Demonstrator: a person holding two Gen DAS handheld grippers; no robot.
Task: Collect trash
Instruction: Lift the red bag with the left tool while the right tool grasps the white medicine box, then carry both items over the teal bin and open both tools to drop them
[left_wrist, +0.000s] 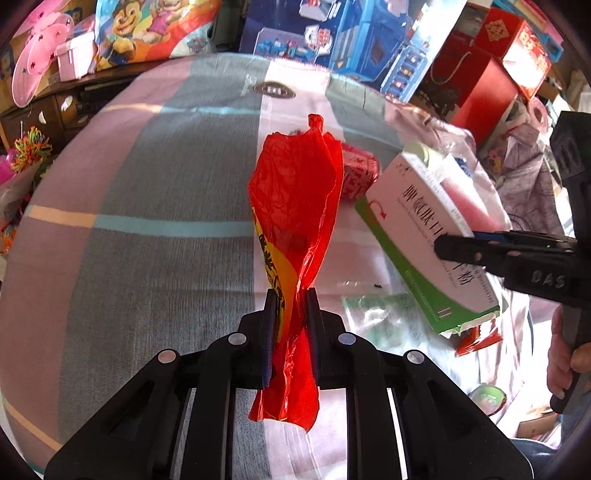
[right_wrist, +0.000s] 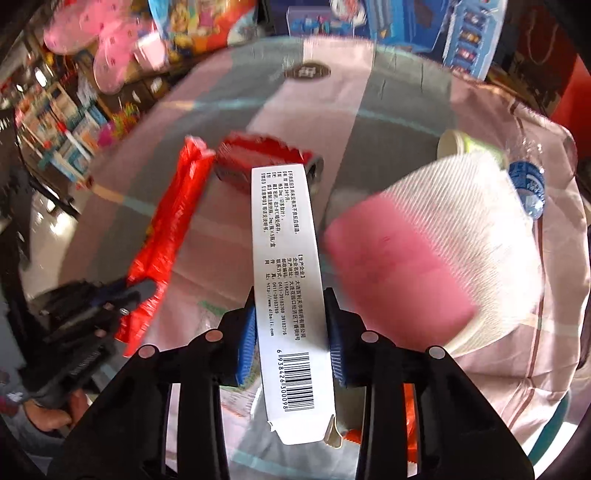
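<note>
My left gripper (left_wrist: 291, 295) is shut on a crumpled red plastic wrapper (left_wrist: 295, 206) and holds it up above the striped bed sheet (left_wrist: 159, 221). The wrapper also shows in the right wrist view (right_wrist: 166, 236). My right gripper (right_wrist: 290, 299) is shut on a white and green medicine box (right_wrist: 286, 266), held above the bed; the box also shows in the left wrist view (left_wrist: 417, 236) with the right gripper (left_wrist: 454, 247) on it. A red can (left_wrist: 356, 173) lies on the sheet behind both; it also shows in the right wrist view (right_wrist: 258, 162).
A pink and white cloth (right_wrist: 424, 251), a paper cup (right_wrist: 458, 144) and a clear water bottle (right_wrist: 526, 181) lie on the bed at right. A clear plastic bag (left_wrist: 373, 314) lies under the box. Toy boxes (left_wrist: 332, 33) and red bags (left_wrist: 476, 85) crowd the far side.
</note>
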